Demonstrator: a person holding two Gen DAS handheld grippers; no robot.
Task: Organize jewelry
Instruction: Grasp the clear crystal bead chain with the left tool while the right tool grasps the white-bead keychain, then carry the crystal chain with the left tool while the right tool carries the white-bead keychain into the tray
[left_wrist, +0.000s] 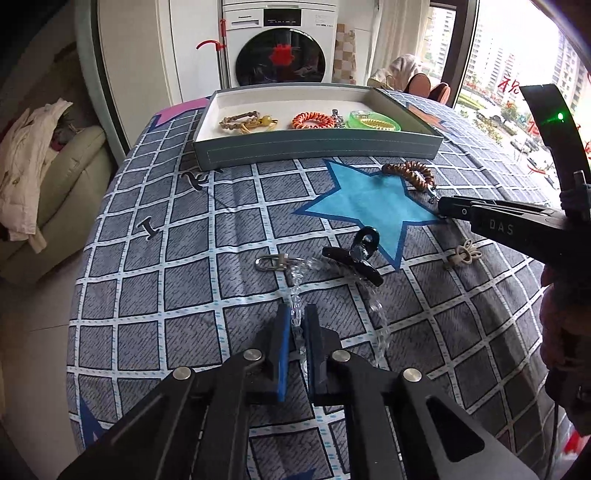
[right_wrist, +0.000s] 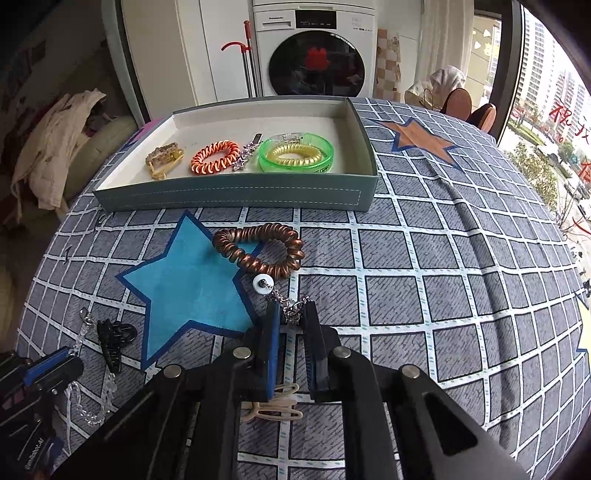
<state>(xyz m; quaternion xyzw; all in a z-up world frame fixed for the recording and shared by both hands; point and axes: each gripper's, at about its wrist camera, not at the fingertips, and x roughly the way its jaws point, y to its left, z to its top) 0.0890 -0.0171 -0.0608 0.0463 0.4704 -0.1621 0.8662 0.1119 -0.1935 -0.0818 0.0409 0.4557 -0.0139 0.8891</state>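
Note:
A grey-green tray (left_wrist: 317, 147) (right_wrist: 236, 195) at the back of the bed holds a beige bracelet (left_wrist: 240, 121), an orange coil band (left_wrist: 317, 120), a star clip (right_wrist: 245, 153) and a green bangle (right_wrist: 295, 153) around a yellow coil. My left gripper (left_wrist: 296, 317) is shut on a clear bead chain (left_wrist: 295, 288) with a metal clasp (left_wrist: 271, 262). A black hair claw (left_wrist: 356, 254) lies on the chain. My right gripper (right_wrist: 291, 314) is shut on the metal charm chain (right_wrist: 291, 308) of a brown coil band (right_wrist: 262, 251). A beige hair tie (right_wrist: 273, 406) lies under the right gripper.
The bed has a grey checked cover with a blue star (left_wrist: 365, 206) (right_wrist: 184, 280). A washing machine (right_wrist: 317, 51) stands behind the bed, a sofa with clothes (left_wrist: 40, 166) at the left, a window (left_wrist: 517, 92) at the right.

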